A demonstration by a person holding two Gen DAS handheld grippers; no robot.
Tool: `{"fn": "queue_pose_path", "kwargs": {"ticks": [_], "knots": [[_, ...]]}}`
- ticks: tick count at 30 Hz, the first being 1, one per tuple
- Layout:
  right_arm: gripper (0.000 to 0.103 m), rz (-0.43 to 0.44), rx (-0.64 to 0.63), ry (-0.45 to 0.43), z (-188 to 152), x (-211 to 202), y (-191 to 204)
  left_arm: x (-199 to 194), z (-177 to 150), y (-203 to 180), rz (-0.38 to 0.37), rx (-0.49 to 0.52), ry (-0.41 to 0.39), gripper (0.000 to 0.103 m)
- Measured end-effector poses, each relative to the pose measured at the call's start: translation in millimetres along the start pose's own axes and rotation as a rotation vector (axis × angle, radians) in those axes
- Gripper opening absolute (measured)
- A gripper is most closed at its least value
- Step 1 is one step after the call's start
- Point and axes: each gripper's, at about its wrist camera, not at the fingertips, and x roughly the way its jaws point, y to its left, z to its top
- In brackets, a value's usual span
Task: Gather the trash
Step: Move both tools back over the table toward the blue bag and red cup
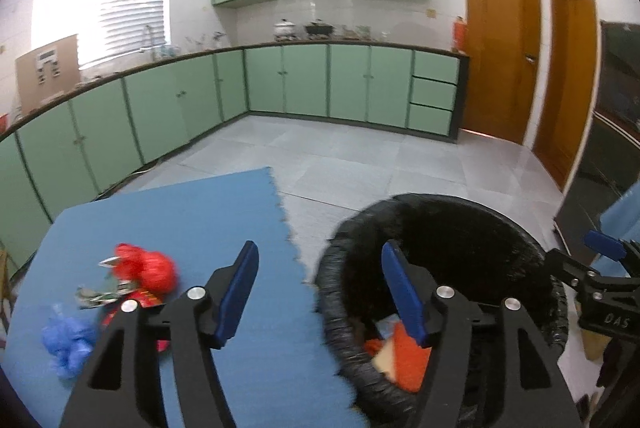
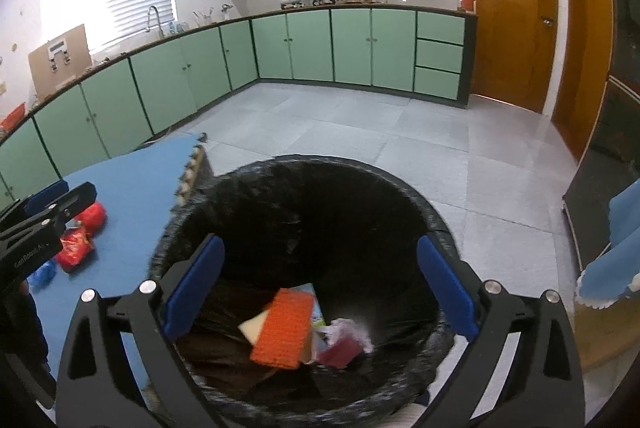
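A: Trash: red bag [image 1: 154,270], wrapper [image 1: 98,296] and blue bag [image 1: 68,342] on the blue mat [image 1: 192,220], close together at its left side.
B: And in the bin [image 2: 280,188]?
A: Orange sponge [image 2: 282,326], white paper [image 2: 346,330] and a dark red scrap [image 2: 340,352] at the bottom, against the black liner. Sponge tilted over a pale slab.
B: Left gripper [image 1: 320,292]?
A: Spread wide, empty. One finger over the mat, the other over the bin's rim.
B: Right gripper [image 2: 320,288]?
A: Also spread wide, empty, held above the bin's mouth, sponge between the fingers in view.
B: Bin's place?
A: On the grey floor [image 2: 360,132], just beside the mat's toothed edge.
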Motion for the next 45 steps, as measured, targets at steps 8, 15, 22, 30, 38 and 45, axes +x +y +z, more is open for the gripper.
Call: {"fn": "queue_pose_path", "kwargs": {"ticks": [8, 15, 22, 30, 38, 45], "knots": [[0.096, 0.093, -0.052, -0.009, 4.7, -4.7, 58.9, -33.6, -11.5, 72.5, 0.129, -0.089, -0.025, 0.066], [0.096, 0.185, -0.122, -0.023, 4.6, 0.0, 124.2, -52.9, -30.6, 131.3, 0.245, -0.128, -0.025, 0.066], [0.096, 0.291, -0.205, -0.022, -2.8, 11.2, 192.9, -64.6, -55.1, 183.1, 0.345, -0.162, -0.002, 0.066], [0.096, 0.348, -0.249, 0.002, -12.4, 29.8, 245.2, -60.7, -80.7, 221.1, 0.418, -0.192, 0.044, 0.068], [0.096, 0.356, -0.281, 0.06, -28.2, 54.9, 279.0, -41.4, -100.3, 243.2, 0.422, -0.212, 0.105, 0.075], [0.096, 0.352, -0.296, 0.098, -35.2, 70.4, 285.6, -20.7, -111.7, 254.5, 0.405, -0.227, 0.161, 0.077]]}}
